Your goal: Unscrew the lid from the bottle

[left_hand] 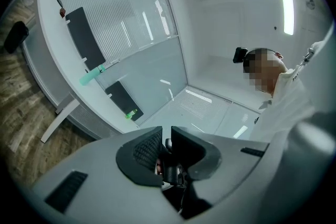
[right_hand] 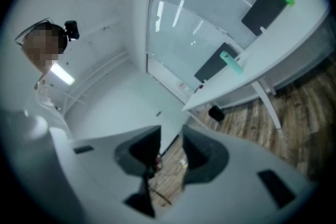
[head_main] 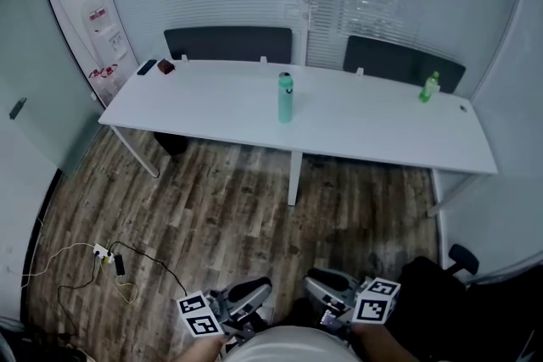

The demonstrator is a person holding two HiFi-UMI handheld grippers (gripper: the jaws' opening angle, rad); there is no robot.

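Room: glass-walled office with a wood-pattern floor; a long white desk (head_main: pixel 373 140) stands across it, well away from the person.
Teal bottle (head_main: pixel 285 102): upright near the middle of the desk, its dark lid (head_main: pixel 285 77) still on.
Green bottle (head_main: pixel 430 87): upright near the desk's far right corner, so it could be taken for the task's bottle.
Left gripper (left_hand: pixel 166 134): jaws barely parted, empty; likely too narrow to take a bottle body without widening.
Right gripper (right_hand: pixel 171 136): jaws partly open, empty, held low by the person's body.
Risk: turning the lid with the body loosely held would probably spin or tip the tall bottle.
Floor cable (head_main: pixel 136 267): lies off to the left, a snag if the approach drifts there.
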